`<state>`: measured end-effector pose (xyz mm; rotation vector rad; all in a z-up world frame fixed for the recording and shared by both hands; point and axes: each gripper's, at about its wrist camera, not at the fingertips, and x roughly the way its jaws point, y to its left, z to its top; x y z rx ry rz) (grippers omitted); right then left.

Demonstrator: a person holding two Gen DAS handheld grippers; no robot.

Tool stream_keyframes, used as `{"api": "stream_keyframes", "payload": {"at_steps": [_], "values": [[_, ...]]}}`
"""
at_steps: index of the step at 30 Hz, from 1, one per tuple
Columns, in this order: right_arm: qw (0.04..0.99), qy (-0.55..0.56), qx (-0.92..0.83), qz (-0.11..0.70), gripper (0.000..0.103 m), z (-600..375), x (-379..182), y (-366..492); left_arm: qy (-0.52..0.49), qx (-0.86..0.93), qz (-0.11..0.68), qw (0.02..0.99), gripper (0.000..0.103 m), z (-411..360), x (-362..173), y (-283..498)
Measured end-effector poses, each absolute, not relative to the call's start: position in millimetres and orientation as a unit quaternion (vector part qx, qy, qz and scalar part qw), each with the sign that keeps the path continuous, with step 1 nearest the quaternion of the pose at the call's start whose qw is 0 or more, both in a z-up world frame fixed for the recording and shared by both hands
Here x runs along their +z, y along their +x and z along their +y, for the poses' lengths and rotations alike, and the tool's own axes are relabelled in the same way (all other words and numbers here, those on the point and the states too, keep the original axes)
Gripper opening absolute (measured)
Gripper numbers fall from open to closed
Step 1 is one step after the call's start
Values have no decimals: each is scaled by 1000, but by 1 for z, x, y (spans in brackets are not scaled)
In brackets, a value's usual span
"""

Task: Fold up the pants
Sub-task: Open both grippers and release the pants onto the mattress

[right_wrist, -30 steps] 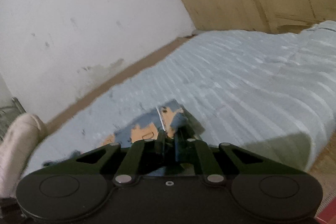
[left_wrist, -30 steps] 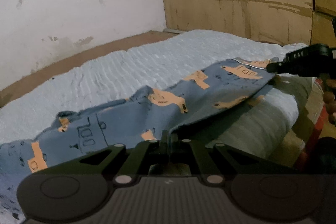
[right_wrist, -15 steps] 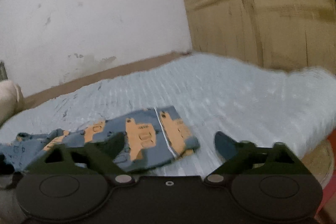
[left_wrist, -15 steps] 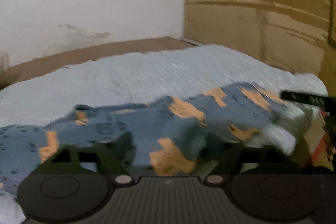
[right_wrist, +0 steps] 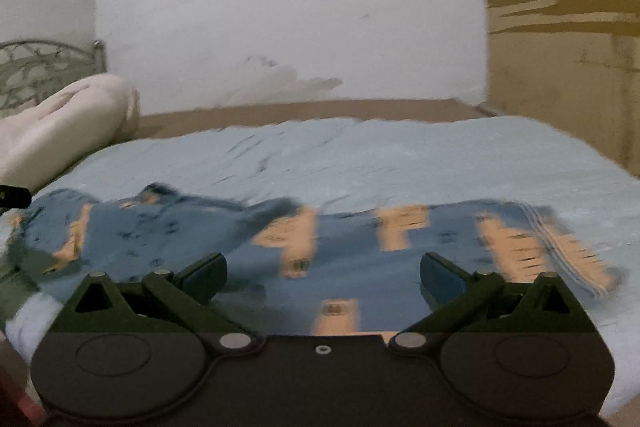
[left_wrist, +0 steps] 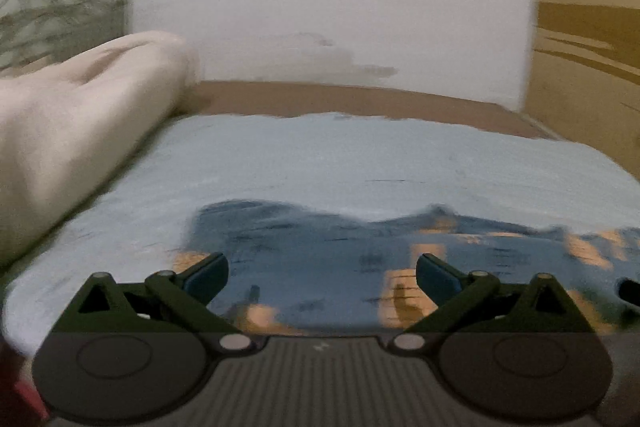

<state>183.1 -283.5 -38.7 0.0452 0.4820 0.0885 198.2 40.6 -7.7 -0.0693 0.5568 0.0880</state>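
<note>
1. Pants (right_wrist: 344, 259): blue cloth with orange printed blocks, lying flat along the near edge of the bed (right_wrist: 400, 163), the long side running parallel to that edge. Both views are blurred, so seams and hems stay uncertain; a stack of layered edges shows at the right end in the right wrist view, which suggests a fold already made there.

2. Left gripper (left_wrist: 322, 277): your jaws have just been opening and now stand wide apart, with nothing pinched between them. The pants (left_wrist: 360, 259) lie below and ahead of the fingers, so the cloth rests on the bed and not in your grasp.

3. Right gripper (right_wrist: 324, 277): the same condition, jaws just spread wide, no cloth held. The pants stretch across the whole width between the fingers and past them to either side.

4. Pillow (left_wrist: 80, 131): cream, set at the far left corner of the bed, well apart from the pants, so it does not obstruct a fold.

5. Reading: with both grippers released over a laid-out garment, you appear to be between folds; the next pinch would likely take one short end.
</note>
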Motion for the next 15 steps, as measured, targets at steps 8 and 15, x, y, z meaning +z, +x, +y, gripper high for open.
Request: {"api": "stream_keyframes", "payload": {"at_steps": [8, 15], "values": [[971, 17, 37, 236, 102, -231, -49, 198, -100, 69, 297, 947, 101, 124, -30, 231], [970, 4, 35, 242, 102, -221, -56, 195, -158, 10, 328, 931, 63, 160, -63, 254]]}}
